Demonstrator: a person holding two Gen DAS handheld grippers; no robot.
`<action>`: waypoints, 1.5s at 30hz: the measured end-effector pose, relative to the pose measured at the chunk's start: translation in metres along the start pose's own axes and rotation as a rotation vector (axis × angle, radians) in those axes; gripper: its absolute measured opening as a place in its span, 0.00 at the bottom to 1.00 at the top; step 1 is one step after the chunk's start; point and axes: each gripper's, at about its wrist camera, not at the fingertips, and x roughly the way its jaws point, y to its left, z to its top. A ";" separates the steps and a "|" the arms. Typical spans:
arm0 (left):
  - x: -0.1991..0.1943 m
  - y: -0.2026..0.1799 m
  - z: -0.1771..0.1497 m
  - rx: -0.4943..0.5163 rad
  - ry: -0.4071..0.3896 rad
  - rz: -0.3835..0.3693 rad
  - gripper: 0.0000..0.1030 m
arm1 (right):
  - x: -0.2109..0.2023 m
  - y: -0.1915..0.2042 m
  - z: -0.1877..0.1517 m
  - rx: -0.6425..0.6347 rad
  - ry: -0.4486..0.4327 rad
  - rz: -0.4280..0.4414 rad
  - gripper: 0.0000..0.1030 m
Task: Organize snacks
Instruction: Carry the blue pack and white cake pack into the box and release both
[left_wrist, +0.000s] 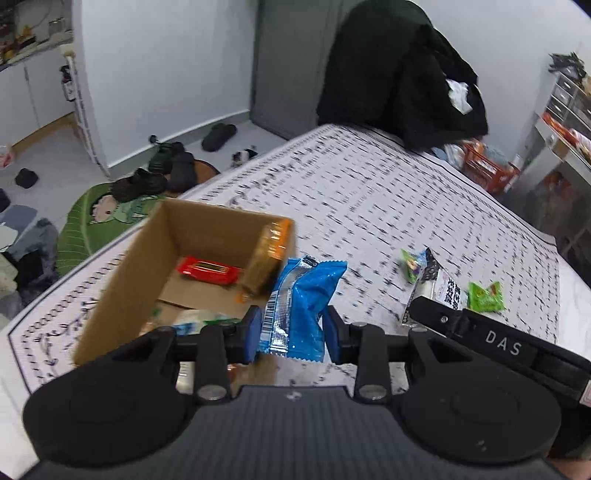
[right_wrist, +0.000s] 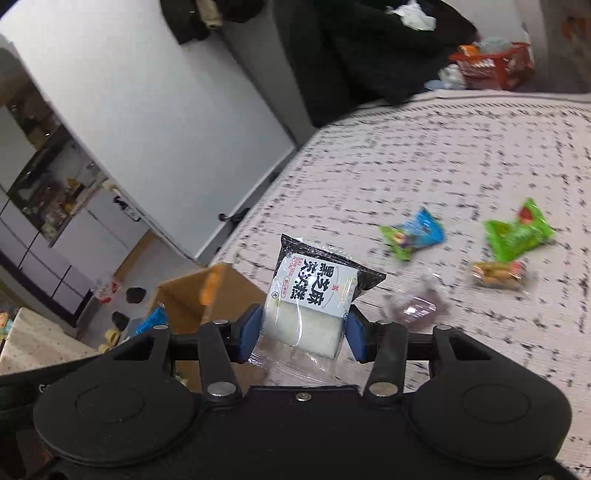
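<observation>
Blue snack packet (left_wrist: 301, 306) pinched in my left claw (left_wrist: 291, 332), beside cardboard box (left_wrist: 147, 258) | white cake packet (right_wrist: 314, 299) clamped in my right claw (right_wrist: 303, 334), above bed (right_wrist: 406, 166)

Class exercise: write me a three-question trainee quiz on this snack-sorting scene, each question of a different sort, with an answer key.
1. True or false: the left gripper holds a blue packet.
2. Which snack lies flat on the floor of the cardboard box? A) red packet B) purple cup C) green packet
3. Fill in: the right gripper is shut on a white cake pack with a ____ top edge.

Key: 1 true. 2 A, the red packet. 3 black.
</observation>
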 end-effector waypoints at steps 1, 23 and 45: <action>-0.002 0.004 0.001 -0.006 -0.003 0.006 0.34 | -0.001 0.003 0.001 -0.002 -0.003 0.008 0.46; -0.003 0.075 0.035 -0.147 -0.043 0.081 0.34 | 0.035 0.076 0.008 -0.095 0.025 0.135 0.46; 0.008 0.112 0.040 -0.199 -0.015 0.110 0.56 | 0.058 0.107 -0.004 -0.167 0.063 0.154 0.61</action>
